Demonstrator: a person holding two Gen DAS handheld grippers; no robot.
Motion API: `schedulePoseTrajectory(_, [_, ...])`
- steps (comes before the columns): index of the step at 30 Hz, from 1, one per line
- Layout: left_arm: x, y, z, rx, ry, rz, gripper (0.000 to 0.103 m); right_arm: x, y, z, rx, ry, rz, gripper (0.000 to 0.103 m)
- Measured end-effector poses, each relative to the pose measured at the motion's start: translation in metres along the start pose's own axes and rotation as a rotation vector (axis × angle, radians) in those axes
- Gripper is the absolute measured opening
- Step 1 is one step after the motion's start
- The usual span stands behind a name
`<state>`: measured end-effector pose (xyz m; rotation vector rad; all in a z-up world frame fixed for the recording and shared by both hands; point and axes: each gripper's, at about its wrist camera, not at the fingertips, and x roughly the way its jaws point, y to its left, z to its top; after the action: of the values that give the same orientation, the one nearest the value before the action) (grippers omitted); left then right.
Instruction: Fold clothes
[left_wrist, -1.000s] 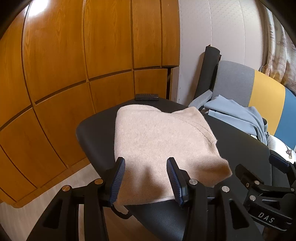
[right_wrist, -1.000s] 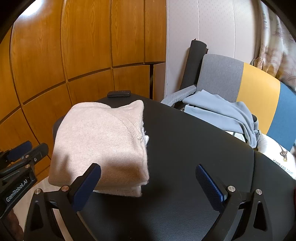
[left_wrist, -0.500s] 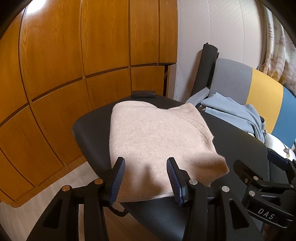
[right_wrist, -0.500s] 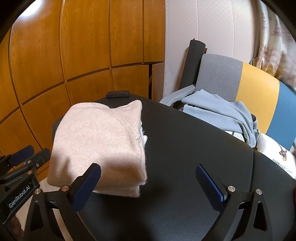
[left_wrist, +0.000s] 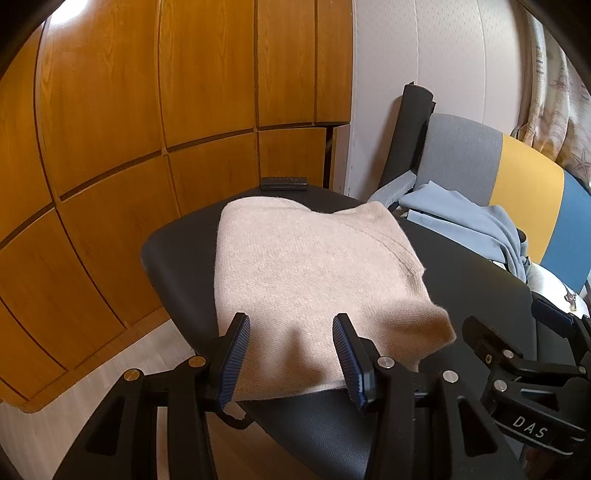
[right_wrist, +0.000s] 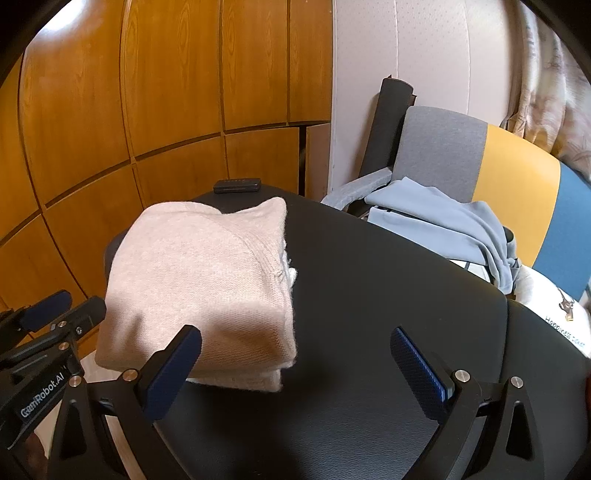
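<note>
Nothing has shifted; both hand-held grippers (left_wrist: 291, 354) (right_wrist: 295, 365) gape empty, hiding the folded sweater's (left_wrist: 306, 273) near edge

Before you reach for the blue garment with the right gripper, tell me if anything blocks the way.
Nothing visible does. Bare black table lies between the right gripper and the blue garment on the chair. The folded beige sweater sits off to the left.

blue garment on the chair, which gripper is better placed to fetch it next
Probably right. The right gripper is open over bare table, nearer the blue garment; the left gripper sits by the folded beige sweater.
</note>
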<state>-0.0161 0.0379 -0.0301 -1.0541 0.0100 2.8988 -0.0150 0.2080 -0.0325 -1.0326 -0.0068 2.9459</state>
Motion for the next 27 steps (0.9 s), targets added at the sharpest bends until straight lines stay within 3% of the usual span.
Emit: schedulePoseTrajectory(27, [0.0003,-0.0017,-0.0018,0.002,0.009,-0.003,0.047,0.0016,-0.0019,-0.0014,0.012,0.005,0.011,0.103])
